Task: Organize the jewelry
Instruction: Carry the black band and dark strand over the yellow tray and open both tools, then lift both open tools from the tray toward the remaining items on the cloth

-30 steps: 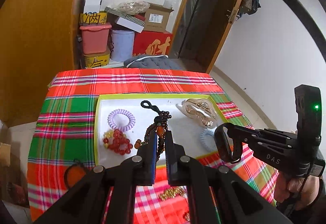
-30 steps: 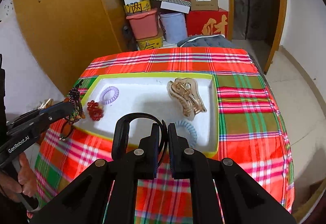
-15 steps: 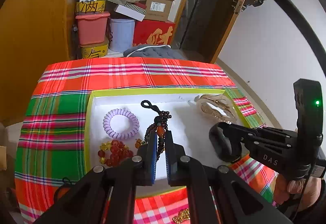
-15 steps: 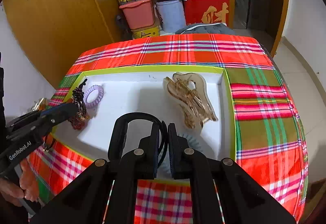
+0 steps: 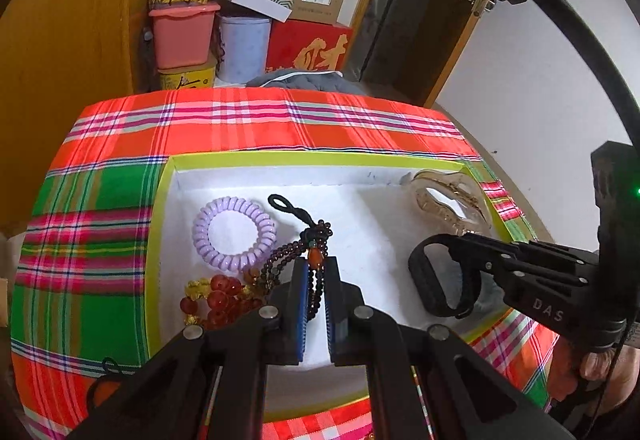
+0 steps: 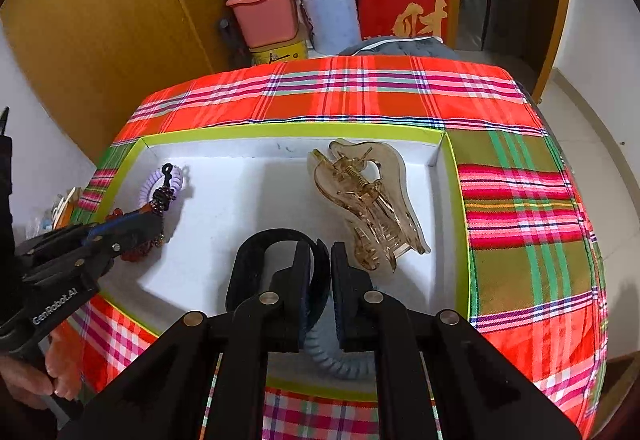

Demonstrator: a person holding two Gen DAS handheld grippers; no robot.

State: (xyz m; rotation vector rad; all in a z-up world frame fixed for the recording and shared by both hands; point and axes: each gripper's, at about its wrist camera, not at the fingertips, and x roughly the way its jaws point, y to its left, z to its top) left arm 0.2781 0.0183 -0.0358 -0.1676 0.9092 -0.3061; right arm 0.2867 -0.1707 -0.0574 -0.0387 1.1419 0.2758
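We see a table [image 6: 520, 200] draped in a bright red and green plaid cloth, and on it, directly beneath both tools, a shallow white tray [image 6: 248, 130] with a lime-green rim. Just ahead and right of the right hand-held gripper [image 6: 320, 260] lies a clear amber claw clip [image 6: 368, 200]; under its jaws sits a pale blue coil hair tie [image 6: 340, 360]. Ahead and left of the left hand-held gripper [image 5: 316, 292] rests a lilac coil hair tie [image 5: 234, 232], with a red bead bracelet [image 5: 216, 300] just left of its jaws. The left hand-held gripper is clamped on a dark beaded string [image 5: 308, 240], whose looped end trails forward onto the tray floor. The right hand-held gripper pinches a black band [image 6: 256, 260], its jaws having just eased slightly apart, with the band between them. We judge both pieces are being lowered into the tray. The risks: the beaded string may tangle with the red bracelet on release, and the black band could drop onto the blue coil or snag the clip, since all lie close together.
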